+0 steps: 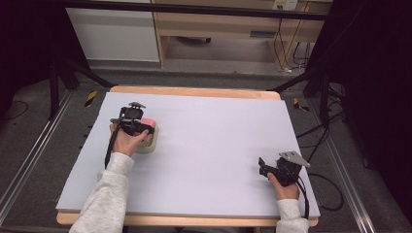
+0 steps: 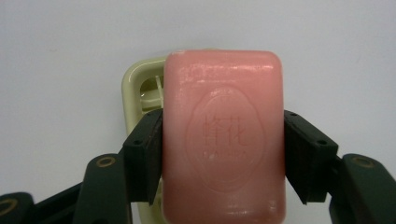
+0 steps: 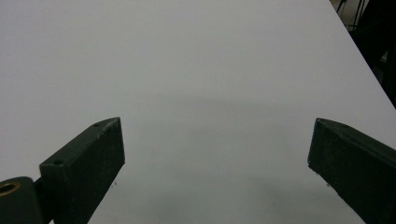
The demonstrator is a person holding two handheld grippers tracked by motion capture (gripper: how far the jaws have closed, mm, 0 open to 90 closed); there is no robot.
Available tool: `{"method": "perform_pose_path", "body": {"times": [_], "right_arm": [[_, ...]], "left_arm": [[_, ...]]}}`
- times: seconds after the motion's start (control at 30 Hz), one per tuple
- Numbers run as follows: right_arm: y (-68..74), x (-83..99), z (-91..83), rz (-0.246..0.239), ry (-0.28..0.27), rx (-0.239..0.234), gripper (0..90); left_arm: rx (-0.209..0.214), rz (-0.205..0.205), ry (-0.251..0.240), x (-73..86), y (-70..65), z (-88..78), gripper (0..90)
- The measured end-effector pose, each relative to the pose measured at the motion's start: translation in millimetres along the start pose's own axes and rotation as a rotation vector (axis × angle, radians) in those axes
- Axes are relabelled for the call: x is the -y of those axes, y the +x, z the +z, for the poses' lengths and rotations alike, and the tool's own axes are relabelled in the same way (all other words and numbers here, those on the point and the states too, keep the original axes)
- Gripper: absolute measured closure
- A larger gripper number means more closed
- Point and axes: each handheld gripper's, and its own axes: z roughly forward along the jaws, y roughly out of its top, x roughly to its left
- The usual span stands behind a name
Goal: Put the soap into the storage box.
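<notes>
The pink soap point(image 2: 223, 135) sits clamped between the left gripper's point(image 2: 223, 154) jaws, directly over the cream dish point(image 2: 140, 88) on the table's point(image 1: 218, 141) left side. The right gripper point(image 3: 217, 163) rests spread wide, holding nothing.

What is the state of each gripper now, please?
Left gripper: closed on the pink soap bar, above the soap dish.
Right gripper: open, holding nothing.

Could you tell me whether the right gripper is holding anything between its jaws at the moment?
No, the right gripper has its jaws standing wide apart with only the bare white table between them.
</notes>
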Motion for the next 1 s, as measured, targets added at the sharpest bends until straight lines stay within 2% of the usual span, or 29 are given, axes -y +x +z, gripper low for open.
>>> {"method": "perform_pose_path", "body": {"times": [0.33,0.43,1.0], "right_arm": [[-0.5,0.0,0.4,-0.002,0.000,0.000,4.1],[-0.1,0.1,0.1,-0.002,-0.001,0.000,4.1],[-0.4,0.0,0.4,-0.002,0.002,0.002,4.1]], "left_arm": [[-0.022,-0.002,0.018,3.3,1.2,10.0,37.2],[-0.026,-0.016,0.022,5.1,2.5,13.9,37.1],[-0.029,-0.032,0.034,10.9,6.0,23.5,37.1]]}}
